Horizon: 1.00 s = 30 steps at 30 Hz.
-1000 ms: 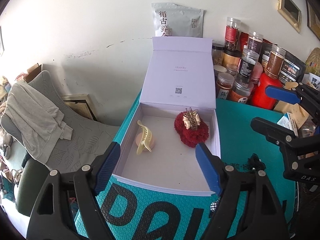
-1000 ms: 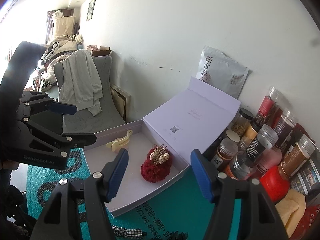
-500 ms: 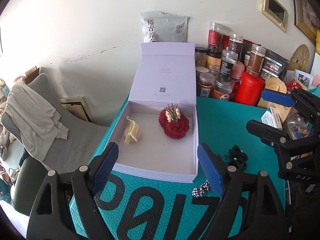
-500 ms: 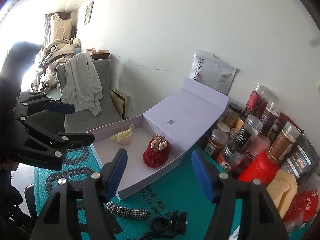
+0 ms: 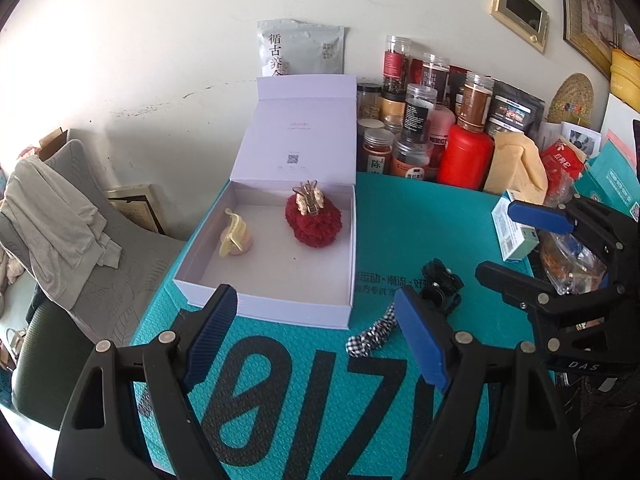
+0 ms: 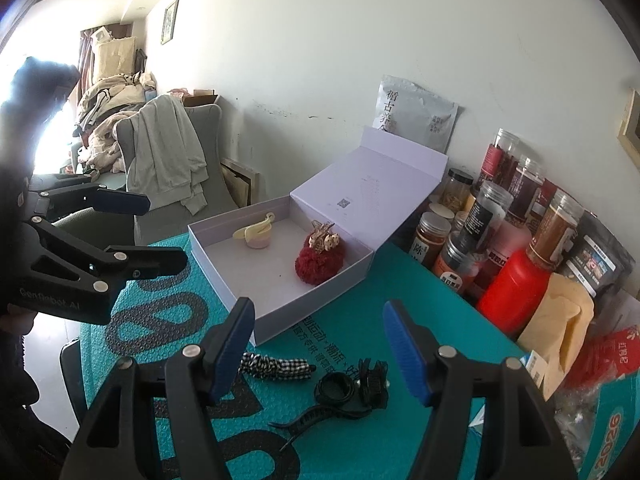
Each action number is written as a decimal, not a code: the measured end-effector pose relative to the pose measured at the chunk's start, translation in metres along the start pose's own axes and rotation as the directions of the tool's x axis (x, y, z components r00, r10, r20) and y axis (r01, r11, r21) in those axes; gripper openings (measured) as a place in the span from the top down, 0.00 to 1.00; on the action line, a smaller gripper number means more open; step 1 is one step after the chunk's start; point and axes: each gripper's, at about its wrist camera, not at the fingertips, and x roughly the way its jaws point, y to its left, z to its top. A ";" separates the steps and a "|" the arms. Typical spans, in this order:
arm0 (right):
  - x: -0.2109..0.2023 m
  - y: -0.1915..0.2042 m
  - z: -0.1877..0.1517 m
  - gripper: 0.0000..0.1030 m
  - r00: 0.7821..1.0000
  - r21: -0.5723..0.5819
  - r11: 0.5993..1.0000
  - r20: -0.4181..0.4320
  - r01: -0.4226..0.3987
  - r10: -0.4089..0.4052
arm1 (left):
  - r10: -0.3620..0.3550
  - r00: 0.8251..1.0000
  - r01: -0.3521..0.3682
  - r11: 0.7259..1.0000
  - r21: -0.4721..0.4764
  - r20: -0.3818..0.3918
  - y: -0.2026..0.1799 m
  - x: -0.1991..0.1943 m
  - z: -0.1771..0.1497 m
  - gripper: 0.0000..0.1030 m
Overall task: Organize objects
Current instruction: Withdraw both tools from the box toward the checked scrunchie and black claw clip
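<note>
Lavender gift box (image 5: pixel 280 264) lay open at frame centre, red scrunchie (image 5: pixel 314 222) inside, checkered hair tie (image 6: pixel 276 366) outside, left gripper (image 5: pixel 316 338) and right gripper (image 6: pixel 320 350) both spread wide, empty.

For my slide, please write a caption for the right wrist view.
Open right tool above black hair accessories and checkered scrunchie, beside the open white box.

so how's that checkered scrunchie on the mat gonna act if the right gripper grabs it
The checkered scrunchie looks like soft gathered fabric, so it will probably sag and fold rather than hold shape. It lies flat on the teal mat, so it is unlikely to roll. It seems light; the open right gripper may need a firm pinch.
</note>
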 end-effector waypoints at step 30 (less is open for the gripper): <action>0.021 0.006 -0.096 0.34 0.985 0.106 0.994 -0.172 -0.008 0.026 | -0.170 0.978 0.171 0.985 0.002 -0.119 -0.043 0.056 -0.095 0.22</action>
